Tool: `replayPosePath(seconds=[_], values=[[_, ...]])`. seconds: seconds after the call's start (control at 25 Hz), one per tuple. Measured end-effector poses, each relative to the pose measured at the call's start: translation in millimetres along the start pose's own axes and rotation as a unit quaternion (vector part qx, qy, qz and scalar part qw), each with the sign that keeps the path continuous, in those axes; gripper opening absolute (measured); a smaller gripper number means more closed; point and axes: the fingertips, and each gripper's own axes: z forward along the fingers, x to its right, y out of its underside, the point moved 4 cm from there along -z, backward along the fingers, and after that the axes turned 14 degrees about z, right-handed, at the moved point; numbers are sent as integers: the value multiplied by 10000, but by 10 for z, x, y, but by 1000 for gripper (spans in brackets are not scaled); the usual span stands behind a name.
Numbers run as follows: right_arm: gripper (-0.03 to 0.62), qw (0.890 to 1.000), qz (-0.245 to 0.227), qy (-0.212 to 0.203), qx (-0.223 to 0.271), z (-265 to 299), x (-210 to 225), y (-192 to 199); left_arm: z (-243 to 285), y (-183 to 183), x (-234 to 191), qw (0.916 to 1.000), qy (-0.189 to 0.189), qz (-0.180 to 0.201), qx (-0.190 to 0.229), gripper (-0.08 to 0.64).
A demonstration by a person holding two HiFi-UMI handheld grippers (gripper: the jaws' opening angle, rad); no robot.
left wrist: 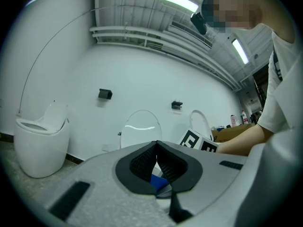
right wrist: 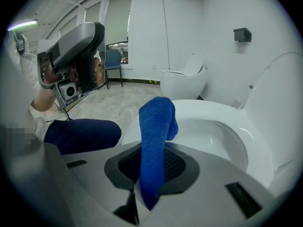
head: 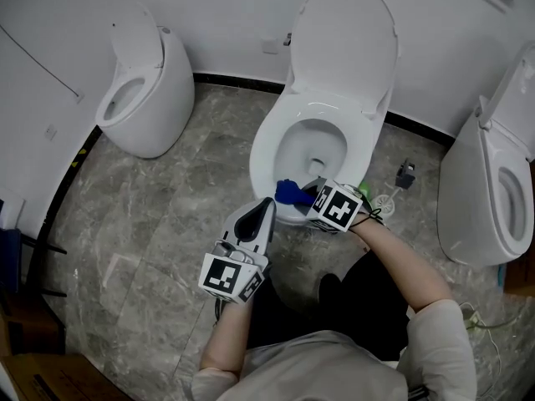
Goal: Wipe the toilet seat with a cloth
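Two grippers at the toilet seat's (head: 266,150) front edge: right gripper (head: 308,193) clamps blue cloth (head: 290,192), left gripper (head: 267,205) closed and empty; wiping likely just starting, next drag cloth along the seat.

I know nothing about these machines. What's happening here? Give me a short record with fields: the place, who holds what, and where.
place: grey stone-look floor, three white toilets
middle toilet: lid raised
right gripper: shut on the blue cloth, at the bowl's front rim
left gripper: jaws together, nothing held, just left of the cloth
other toilets: left toilet and right toilet, no one at them
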Motion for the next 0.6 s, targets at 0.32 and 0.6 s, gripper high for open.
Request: replayPosePath(seconds=[0.32,0.6], values=[[54,9990,122,424,-37,-184,275,188,49,1,69,9998,176,-72,-31,8],[54,9972,305,681,-43,-257,511,253,62,33,60,9997,232,-83,-78,8]])
